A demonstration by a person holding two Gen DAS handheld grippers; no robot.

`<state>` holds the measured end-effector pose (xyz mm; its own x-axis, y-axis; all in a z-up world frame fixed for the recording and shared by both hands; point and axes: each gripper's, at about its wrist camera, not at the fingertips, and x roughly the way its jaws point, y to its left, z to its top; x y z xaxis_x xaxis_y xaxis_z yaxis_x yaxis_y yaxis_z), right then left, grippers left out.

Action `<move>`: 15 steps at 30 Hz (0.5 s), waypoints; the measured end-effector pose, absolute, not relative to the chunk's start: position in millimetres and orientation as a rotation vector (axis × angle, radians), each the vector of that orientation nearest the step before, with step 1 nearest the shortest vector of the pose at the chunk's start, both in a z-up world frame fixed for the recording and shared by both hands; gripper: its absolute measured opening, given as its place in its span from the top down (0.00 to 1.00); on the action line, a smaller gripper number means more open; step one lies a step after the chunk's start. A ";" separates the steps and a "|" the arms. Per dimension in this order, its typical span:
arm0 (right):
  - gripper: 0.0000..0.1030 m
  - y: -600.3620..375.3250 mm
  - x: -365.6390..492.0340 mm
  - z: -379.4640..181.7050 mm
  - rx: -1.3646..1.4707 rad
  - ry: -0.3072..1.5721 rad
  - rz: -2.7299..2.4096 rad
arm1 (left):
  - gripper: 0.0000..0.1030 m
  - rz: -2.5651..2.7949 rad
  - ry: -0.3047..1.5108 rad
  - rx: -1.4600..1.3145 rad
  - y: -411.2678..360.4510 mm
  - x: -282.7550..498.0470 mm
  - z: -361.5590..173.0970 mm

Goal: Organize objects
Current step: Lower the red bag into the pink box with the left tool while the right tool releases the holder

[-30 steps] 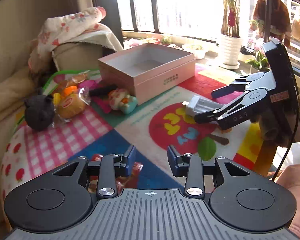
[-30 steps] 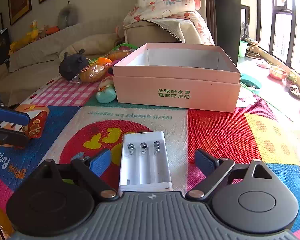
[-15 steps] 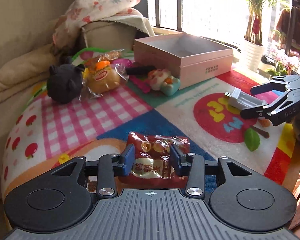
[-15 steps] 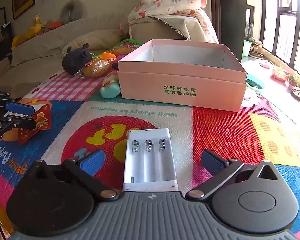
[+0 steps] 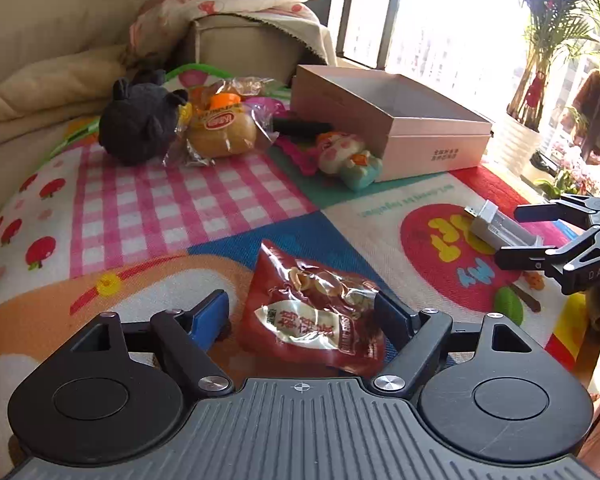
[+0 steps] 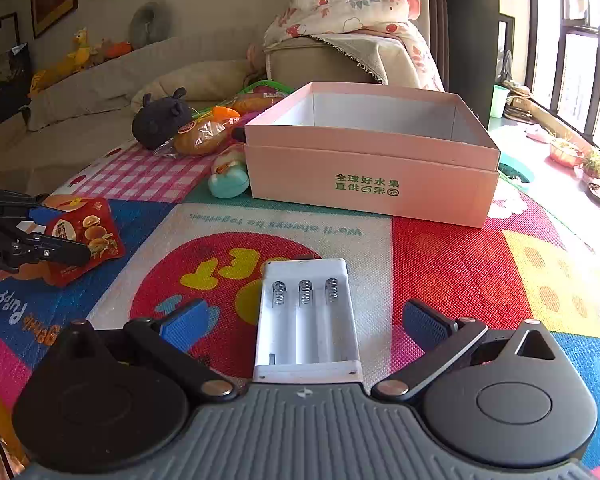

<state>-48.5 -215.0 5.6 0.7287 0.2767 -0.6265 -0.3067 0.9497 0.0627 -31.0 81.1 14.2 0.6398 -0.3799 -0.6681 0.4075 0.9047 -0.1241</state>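
Crinkly red foil marks the snack packet (image 5: 316, 312), which lies on the play mat (image 5: 148, 208) near its front edge, between the spread fingers of the left gripper (image 5: 300, 316). The jaws stand wide open; the right pad sits just beside the packet's edge, while the left pad is clear of it. I judge the packet light, soft and slippery, with puffed film that will buckle under a squeeze, so the grip wants to be across its middle, where the contents give some body, not on the flat sealed ends.

White hard plastic forms the battery holder (image 6: 306, 316), lying lengthwise between the fingers of the right gripper (image 6: 300, 324), also near the front edge of the mat. Those jaws are wide open too, each pad well apart from the holder's long sides. It looks stiff, light and smooth; closing on the two long walls should hold it squarely, though the slick plastic could slip if pinched at a corner.

Farther back sits the pink box (image 6: 372, 152), open-topped and apparently empty, towards the far right of the mat. Between the holder and the box the mat is bare, giving the right side a straight path. The left side must pass the two toys crowding the box's left wall: a small pastel figure (image 5: 350, 158) and a wrapped bun (image 5: 220, 132), with a dark plush (image 5: 140, 128) beyond.
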 end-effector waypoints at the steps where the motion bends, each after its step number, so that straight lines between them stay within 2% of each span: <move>1: 0.00 -214.2 -49.1 5.9 -0.050 0.679 0.326 | 0.28 -0.445 0.745 0.032 77.6 -32.7 13.9; 3: 0.05 -212.0 -49.2 6.2 -0.056 0.678 0.322 | 0.44 -0.415 0.726 0.033 69.3 -36.6 14.5; 4: 0.12 -210.9 -49.0 6.2 -0.059 0.682 0.325 | 0.49 -0.410 0.720 0.013 67.5 -37.6 14.6; 6: 0.18 -207.2 -49.7 5.7 -0.079 0.686 0.319 | 0.60 -0.411 0.727 -0.073 67.6 -37.3 14.1; 8: 0.39 -202.7 -52.3 6.9 -0.110 0.679 0.326 | 0.68 -0.444 0.736 -0.146 67.5 -37.3 13.8; 10: 0.54 -199.0 -55.2 10.9 -0.125 0.681 0.338 | 0.72 -0.449 0.704 -0.144 61.8 -42.5 17.6; 12: 0.54 -197.1 -57.8 15.5 -0.130 0.685 0.344 | 0.78 -0.459 0.665 -0.095 53.2 -48.8 24.8; 15: 0.54 -197.6 -64.7 23.9 -0.145 0.659 0.341 | 0.78 -0.494 0.632 -0.051 40.8 -55.8 36.8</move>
<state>-64.7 -197.6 23.9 0.7378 0.2640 -0.6213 -0.3549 0.9346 -0.0243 -55.8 40.8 36.8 0.6951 -0.4579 -0.5541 0.4276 0.8830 -0.1933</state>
